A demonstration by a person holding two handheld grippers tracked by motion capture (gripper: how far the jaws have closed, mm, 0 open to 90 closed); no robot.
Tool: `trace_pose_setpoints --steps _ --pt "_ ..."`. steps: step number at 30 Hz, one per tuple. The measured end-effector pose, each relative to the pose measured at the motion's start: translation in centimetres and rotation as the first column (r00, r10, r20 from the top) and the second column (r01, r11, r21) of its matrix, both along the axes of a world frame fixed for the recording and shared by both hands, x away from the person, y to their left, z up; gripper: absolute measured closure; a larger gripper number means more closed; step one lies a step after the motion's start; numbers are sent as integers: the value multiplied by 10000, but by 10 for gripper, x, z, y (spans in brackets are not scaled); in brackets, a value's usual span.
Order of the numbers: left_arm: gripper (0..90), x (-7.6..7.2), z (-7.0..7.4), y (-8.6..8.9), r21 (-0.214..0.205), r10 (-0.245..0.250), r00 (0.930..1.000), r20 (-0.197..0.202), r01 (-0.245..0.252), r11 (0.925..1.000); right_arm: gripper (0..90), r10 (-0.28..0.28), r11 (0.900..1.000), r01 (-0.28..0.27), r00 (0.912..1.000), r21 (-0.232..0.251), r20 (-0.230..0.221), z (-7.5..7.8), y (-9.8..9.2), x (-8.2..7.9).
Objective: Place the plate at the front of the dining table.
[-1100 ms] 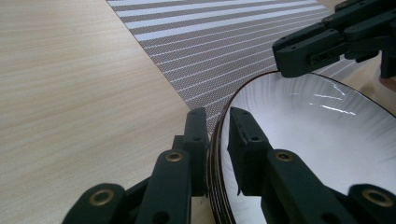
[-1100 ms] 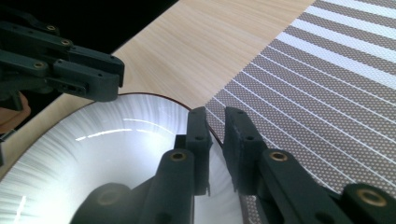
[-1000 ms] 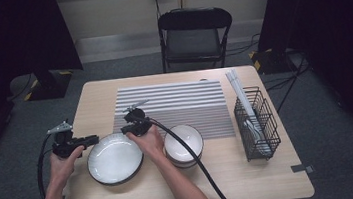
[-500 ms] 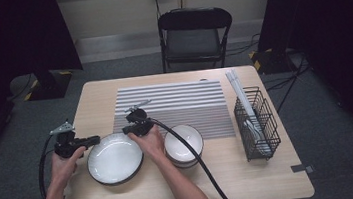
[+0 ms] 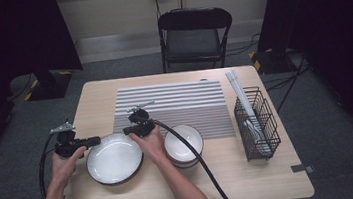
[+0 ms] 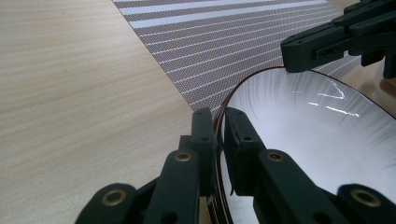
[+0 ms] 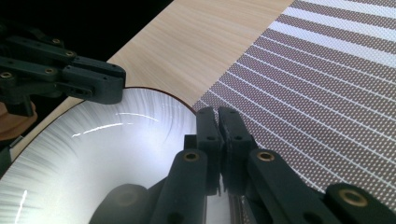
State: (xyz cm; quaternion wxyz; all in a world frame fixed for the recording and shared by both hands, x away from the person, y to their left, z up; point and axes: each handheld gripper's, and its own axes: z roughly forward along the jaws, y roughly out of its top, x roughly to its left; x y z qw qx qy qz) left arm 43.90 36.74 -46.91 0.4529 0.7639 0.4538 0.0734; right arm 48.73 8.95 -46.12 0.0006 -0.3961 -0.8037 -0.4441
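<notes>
A wide white plate with a dark rim [image 5: 115, 158] sits at the front left of the wooden table [image 5: 93, 96]. My left gripper [image 5: 93, 140] is shut on its left rim; in the left gripper view the rim [image 6: 221, 116] runs between the two black jaws [image 6: 218, 122]. My right gripper [image 5: 128, 130] is shut on the plate's far right rim, and the right gripper view shows the jaws [image 7: 217, 116] pinched together at the rim over the white inside [image 7: 112, 140]. Each gripper view shows the other gripper across the plate.
A striped placemat [image 5: 173, 107] lies just behind the plate. A stack of white bowls [image 5: 183, 143] stands right of the plate, by the right forearm. A black wire basket [image 5: 257, 123] holding white things stands at the right edge. A folding chair [image 5: 192, 37] is behind the table.
Both grippers and the plate have edged slightly toward the back of the table, near the mat; otherwise little differs.
</notes>
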Motion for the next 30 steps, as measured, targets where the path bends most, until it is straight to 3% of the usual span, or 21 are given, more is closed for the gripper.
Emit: trace_pose_setpoints --steps 2,6,13,18,23,30 --pt "838 0 1 -1 66 49 10000 16 -49 10000 885 -44 10000 45 10000 73 -81 -1 -1 0" --pt "871 1 2 1 -297 75 10000 27 -74 9995 885 12 10000 -11 9999 46 -142 -1 -1 -1" --pt "827 1 1 0 -218 24 10000 47 -23 9998 883 114 9999 -112 9999 122 -120 -4 2 -5" --pt "845 0 1 1 -249 -22 10000 22 23 9997 880 161 9996 -158 9998 238 -124 -6 4 -7" --pt "851 0 1 2 -236 -121 9999 54 122 9996 876 303 9994 -304 9995 159 111 -6 5 -8" --pt "861 -1 1 3 -314 -193 9998 35 194 9993 835 429 9990 -427 9990 -156 94 -8 4 -10"
